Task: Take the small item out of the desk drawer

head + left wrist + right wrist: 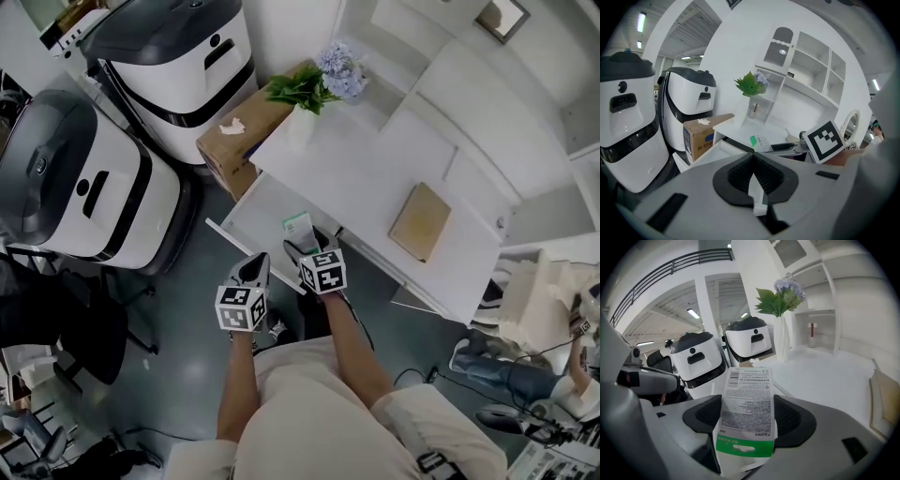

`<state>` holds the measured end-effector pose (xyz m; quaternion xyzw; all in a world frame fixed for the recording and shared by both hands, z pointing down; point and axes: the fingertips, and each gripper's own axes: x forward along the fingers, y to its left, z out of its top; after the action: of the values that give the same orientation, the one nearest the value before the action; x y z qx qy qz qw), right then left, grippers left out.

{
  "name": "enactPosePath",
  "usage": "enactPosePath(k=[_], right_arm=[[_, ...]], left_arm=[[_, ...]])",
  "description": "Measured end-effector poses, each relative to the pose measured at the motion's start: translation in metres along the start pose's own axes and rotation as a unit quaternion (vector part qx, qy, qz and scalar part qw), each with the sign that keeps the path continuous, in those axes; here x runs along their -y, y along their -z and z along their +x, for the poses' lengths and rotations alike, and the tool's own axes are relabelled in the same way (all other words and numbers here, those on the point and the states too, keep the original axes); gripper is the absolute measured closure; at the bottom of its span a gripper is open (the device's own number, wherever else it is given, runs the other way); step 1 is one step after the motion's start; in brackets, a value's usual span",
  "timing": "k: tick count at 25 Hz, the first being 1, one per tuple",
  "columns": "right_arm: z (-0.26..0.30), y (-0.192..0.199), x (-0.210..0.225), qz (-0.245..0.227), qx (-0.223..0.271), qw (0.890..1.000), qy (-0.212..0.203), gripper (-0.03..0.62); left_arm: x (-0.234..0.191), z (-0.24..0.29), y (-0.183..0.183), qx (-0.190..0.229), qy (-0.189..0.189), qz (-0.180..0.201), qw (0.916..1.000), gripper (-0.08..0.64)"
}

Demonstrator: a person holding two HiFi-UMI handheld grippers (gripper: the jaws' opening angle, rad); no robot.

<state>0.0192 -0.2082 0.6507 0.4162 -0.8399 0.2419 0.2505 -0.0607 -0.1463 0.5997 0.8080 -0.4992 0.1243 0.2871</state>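
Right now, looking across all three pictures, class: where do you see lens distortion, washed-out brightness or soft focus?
Head view: the white desk top is washed out, almost featureless. Left gripper view: strong fisheye distortion bows the white shelf unit, and the corners go black. Right gripper view: the same bowing and dark corners; the white-and-green printed packet is sharp enough to show its lines of print.

The 2 bare forearms point(361, 352) reach forward side by side. The left gripper point(253, 269) has its jaws pressed together. The right gripper point(305, 251), slightly ahead of it, has its jaws clamped on a small green-and-white printed box point(746, 404).
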Motion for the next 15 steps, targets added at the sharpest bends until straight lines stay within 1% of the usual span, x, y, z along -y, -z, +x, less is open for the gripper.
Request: enactPosePath(k=[3,6,9,15], right_arm=[[-0.018,0.0,-0.006,-0.001,0.012,1.0,0.004,0.227],[-0.037,0.005,-0.015,0.0,0.023,1.0,0.005,0.227],[-0.048,0.007,-0.022,0.002,0.033,0.999,0.004,0.227],[-0.071,0.021,-0.034,0.015,0.047,0.999,0.006,0.227]], left_arm=[[0.009,-0.009,0.007,-0.006,0.007,0.016,0.9998,0.545],[0.013,-0.024,0.012,-0.007,0.005,0.025,0.9996,0.545],[0.012,-0.034,0.011,-0.002,0.002,0.036,0.9994,0.545],[0.021,-0.054,0.019,-0.003,0.004,0.046,0.9989,0.545]])
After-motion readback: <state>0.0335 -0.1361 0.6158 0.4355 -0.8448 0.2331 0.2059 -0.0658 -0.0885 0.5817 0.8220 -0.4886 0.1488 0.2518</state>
